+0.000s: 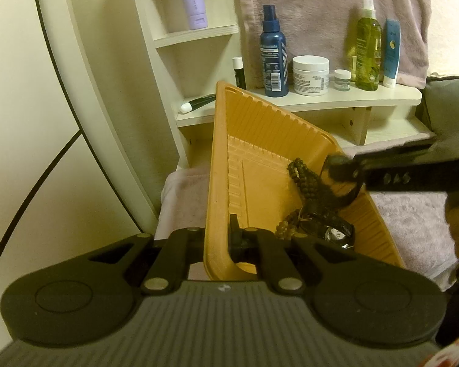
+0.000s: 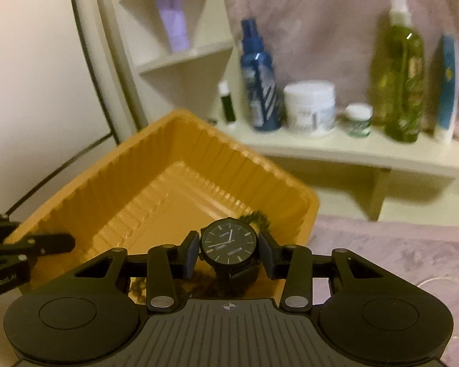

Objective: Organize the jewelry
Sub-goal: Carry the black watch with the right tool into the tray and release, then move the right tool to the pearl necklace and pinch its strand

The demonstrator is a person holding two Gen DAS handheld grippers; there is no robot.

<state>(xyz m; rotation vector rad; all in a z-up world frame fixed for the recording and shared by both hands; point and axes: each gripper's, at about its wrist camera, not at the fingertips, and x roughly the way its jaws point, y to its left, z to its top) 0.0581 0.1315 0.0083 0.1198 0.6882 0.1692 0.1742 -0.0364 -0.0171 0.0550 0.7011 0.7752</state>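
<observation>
An orange ribbed plastic tray (image 1: 260,140) rests tilted on a pinkish cloth. My left gripper (image 1: 217,238) is shut on the tray's near wall. Inside lie brown bead bracelets (image 1: 303,180) and a watch with a pale face (image 1: 336,232). My right gripper (image 1: 339,168) comes in from the right over the tray's far side. In the right wrist view my right gripper (image 2: 229,250) is shut on a black watch (image 2: 229,241), dial facing the camera, above the tray (image 2: 131,183). Beads (image 2: 257,217) peek out behind the watch. The left gripper (image 2: 46,244) shows at the tray's left rim.
Behind the tray a pale wooden shelf (image 1: 336,101) carries a blue spray bottle (image 1: 274,58), a white jar (image 1: 310,75), a small jar (image 1: 342,79), a green spray bottle (image 1: 367,49) and a blue tube (image 1: 391,55). A towel (image 1: 321,6) hangs behind. A curved wall panel stands at left.
</observation>
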